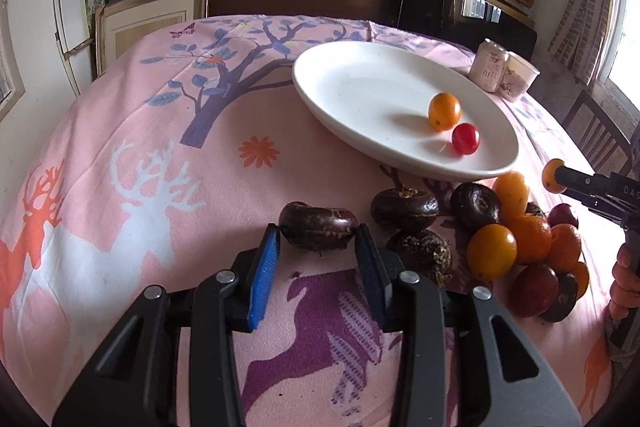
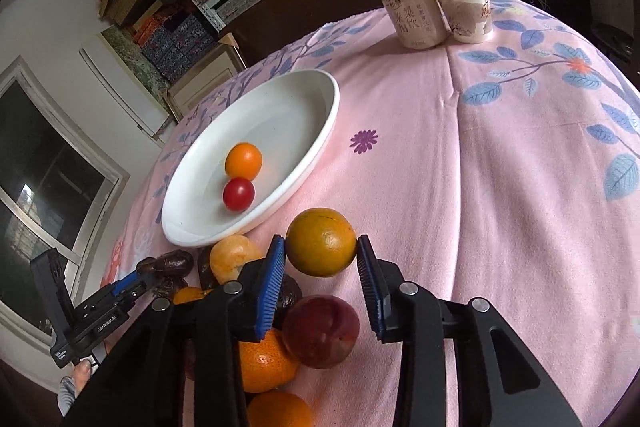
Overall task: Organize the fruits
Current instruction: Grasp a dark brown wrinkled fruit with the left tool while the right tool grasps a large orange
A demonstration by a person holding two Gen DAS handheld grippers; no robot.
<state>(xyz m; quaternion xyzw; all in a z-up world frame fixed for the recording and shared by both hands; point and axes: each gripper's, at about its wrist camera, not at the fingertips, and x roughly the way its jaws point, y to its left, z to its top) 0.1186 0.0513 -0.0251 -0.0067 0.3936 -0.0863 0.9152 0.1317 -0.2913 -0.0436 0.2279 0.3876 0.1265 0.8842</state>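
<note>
Fruit was gripped on both sides. Nearest my left camera, the left gripper had its jaws closed on a dark brown water chestnut, the blue pads pressing its ends while it sat low over the pink tablecloth. On the other side, the right gripper held a dull yellow-orange citrus fruit between its pads, jaws drawn in against its sides, just above the heap of oranges and a red plum.

Just beyond that heap stood the white plate, holding only a small orange fruit and a red cherry tomato, touching each other near its close rim. At the far edge a drink can and a paper cup stood together.

I judged this the pick-up step, both grasps made, most fruit not yet sorted. Next I would have lifted each piece clear of its neighbours, carried it over the plate rim, and released low so nothing rolled off.
</note>
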